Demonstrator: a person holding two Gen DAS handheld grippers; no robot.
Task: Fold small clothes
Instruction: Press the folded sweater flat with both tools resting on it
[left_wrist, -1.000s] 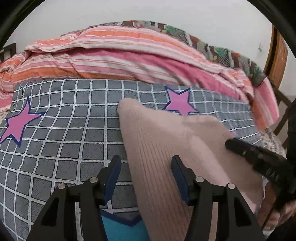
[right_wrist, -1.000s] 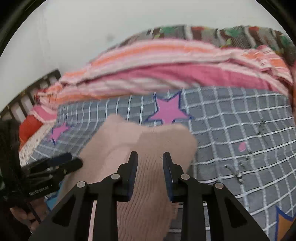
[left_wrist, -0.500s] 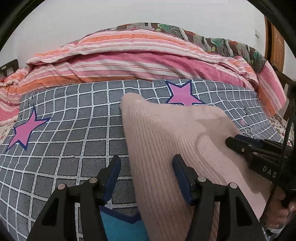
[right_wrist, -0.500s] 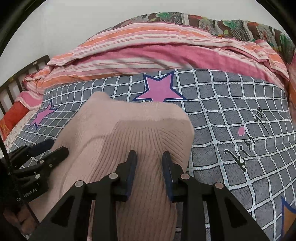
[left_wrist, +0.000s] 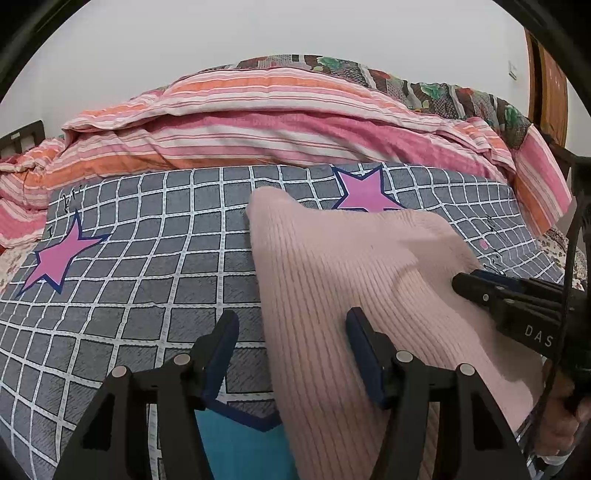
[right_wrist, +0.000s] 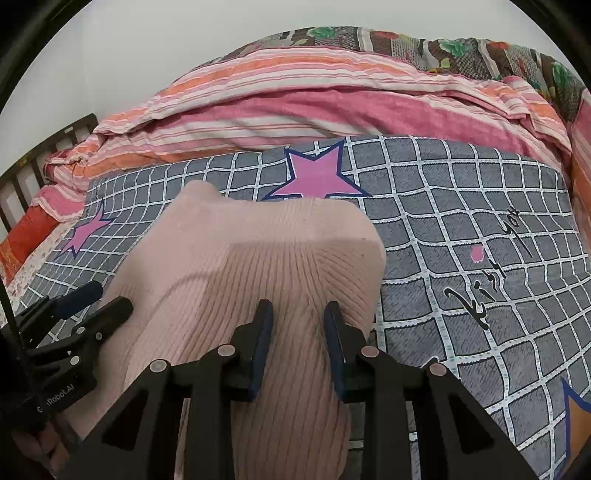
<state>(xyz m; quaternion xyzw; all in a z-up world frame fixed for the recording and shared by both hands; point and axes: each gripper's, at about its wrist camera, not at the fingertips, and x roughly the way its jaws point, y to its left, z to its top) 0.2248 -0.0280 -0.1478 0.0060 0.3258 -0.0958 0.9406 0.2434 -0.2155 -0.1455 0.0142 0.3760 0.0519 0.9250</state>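
1. Since the earlier frame, both grippers have come lower and the pink ribbed knit garment (left_wrist: 351, 280) has settled onto the checked bedsheet (left_wrist: 129, 288), now spread flatter.
2. Left wrist view: the left gripper (left_wrist: 291, 350) has its jaws apart, straddling the garment's left edge; no pad presses on the fabric. The right gripper (left_wrist: 476, 286) rests on the knit at the right. Bare sheet lies open to the left.
3. Right wrist view: the right gripper (right_wrist: 298, 332) has its jaws clamped on a raised ridge of the garment (right_wrist: 258, 258). The striped quilt (right_wrist: 295, 99) bounds the far side; the sheet (right_wrist: 480, 221) at right is free.
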